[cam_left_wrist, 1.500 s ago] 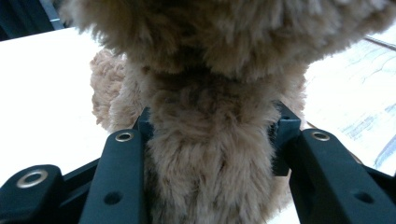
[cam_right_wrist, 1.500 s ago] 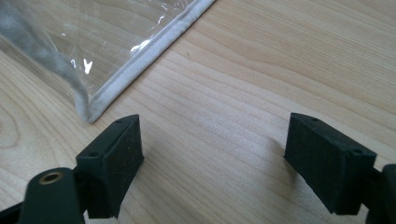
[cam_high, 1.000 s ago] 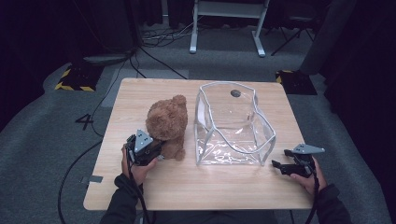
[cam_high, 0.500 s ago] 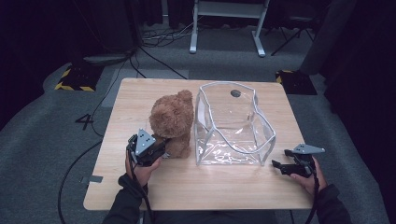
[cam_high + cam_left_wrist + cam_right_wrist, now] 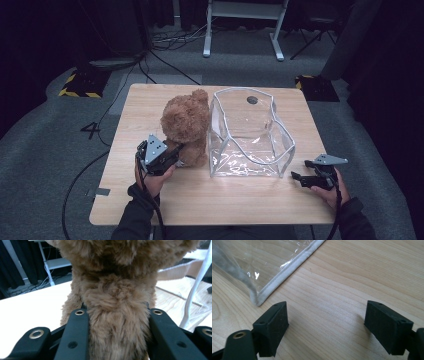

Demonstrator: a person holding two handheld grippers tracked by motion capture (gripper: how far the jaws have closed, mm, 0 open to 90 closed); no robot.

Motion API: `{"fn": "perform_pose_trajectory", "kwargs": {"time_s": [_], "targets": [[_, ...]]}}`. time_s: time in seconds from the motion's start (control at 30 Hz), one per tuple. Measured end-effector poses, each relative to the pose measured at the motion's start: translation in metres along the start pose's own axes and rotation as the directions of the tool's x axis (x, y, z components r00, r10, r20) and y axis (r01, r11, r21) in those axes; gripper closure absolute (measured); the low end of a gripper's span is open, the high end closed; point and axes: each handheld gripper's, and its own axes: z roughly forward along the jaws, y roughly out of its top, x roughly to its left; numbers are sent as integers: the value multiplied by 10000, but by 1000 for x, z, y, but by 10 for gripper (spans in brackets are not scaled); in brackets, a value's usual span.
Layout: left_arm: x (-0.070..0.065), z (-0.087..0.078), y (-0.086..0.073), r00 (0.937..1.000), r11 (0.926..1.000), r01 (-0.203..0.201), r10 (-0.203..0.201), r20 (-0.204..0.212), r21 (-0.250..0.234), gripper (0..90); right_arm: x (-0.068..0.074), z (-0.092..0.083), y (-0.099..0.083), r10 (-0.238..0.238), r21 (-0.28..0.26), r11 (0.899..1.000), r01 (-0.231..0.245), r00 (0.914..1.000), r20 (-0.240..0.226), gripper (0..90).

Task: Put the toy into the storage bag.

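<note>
A brown teddy bear [image 5: 187, 125] leans against the left wall of a clear plastic bag [image 5: 250, 135] with white piping, which stands open on the wooden table [image 5: 235, 200]. My left gripper [image 5: 172, 154] is shut on the bear's lower body; in the left gripper view the fur of the bear [image 5: 117, 315] bulges between both black jaws. My right gripper [image 5: 299, 178] rests at the table's right edge, beside the bag's near right corner, open with nothing between its jaws. The right gripper view shows that bag corner [image 5: 277, 280] just beyond the left jaw.
A dark round fastener [image 5: 252, 100] sits on the bag's far wall. Cables [image 5: 165, 55] and a white stand [image 5: 240, 25] lie on the grey floor behind the table. A yellow-black striped base [image 5: 80, 85] stands at the far left.
My left gripper has lifted and carried the bear to the right, until it leans on the bag's left wall. The right gripper has stayed put.
</note>
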Motion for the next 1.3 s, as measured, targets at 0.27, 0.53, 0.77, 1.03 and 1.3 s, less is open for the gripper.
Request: {"fn": "perform_pose_trajectory", "kwargs": {"time_s": [0.27,0.53,0.77,1.03,1.3], "targets": [[3,-4,19,9999,9988,88,-92,-78,-482,679,0,0,0,-4,1,10000,4,10000,10,189],[3,-6,34,9999,9975,-14,6,-122,-704,679,0,0,0,0,4,10000,0,10000,11,189],[4,-6,46,9999,9957,-26,13,-139,-928,680,0,0,0,5,1,10000,-5,10000,5,189],[1,-7,63,9999,9926,-85,75,-88,-1212,680,0,0,0,-4,6,10000,4,10000,7,189],[-2,-8,81,9999,9865,-129,141,57,-1630,681,0,0,0,-9,10,10000,10,10000,-8,189]]}}
